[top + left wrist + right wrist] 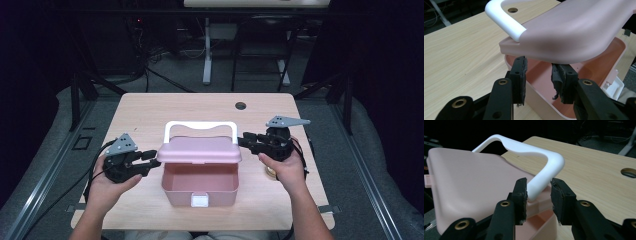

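I am working the pink plastic lunch box mid-table, its lid half raised. My left hand-held gripper is standing spread under the lid's left edge; the right hand-held gripper, spread, is straddling the glossy white handle without pinching. I should be lifting both sides evenly, since smooth rounded plastic slips.
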Motion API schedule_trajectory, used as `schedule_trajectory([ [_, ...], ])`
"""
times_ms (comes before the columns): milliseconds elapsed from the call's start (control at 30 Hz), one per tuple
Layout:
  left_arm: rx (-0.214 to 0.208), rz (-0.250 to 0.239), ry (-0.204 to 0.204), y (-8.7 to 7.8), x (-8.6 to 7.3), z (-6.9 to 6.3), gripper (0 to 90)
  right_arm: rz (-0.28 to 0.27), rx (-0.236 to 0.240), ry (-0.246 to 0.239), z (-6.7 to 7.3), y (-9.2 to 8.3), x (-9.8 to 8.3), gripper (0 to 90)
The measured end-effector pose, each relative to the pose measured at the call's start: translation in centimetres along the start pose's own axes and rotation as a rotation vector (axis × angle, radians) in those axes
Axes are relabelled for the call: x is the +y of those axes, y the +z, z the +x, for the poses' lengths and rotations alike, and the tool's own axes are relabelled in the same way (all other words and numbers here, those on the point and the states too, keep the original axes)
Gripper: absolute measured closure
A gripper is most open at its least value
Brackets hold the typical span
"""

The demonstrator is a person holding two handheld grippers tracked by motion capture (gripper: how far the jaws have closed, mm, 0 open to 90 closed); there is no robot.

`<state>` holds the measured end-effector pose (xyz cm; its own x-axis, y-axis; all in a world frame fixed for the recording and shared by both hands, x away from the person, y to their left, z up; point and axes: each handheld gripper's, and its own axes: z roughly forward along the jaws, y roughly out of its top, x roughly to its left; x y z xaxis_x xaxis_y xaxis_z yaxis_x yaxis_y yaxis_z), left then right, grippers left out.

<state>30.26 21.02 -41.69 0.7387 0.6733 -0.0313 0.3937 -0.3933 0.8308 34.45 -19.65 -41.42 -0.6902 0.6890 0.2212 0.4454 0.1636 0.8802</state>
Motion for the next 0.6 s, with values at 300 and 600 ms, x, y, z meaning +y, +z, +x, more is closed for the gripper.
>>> schedule_trajectory([
  [300, -0.014, -0.029, 0.005, 0.1, 0.7, 0.2, 63.5, 0.026, -0.065, -0.022, 0.1, -0.4, -0.7, 64.3],
  [600, -0.011, -0.064, 0.006, 0.3, 1.4, 0.6, 64.0, 0.068, -0.095, -0.046, 0.6, -0.4, -1.6, 63.8],
])
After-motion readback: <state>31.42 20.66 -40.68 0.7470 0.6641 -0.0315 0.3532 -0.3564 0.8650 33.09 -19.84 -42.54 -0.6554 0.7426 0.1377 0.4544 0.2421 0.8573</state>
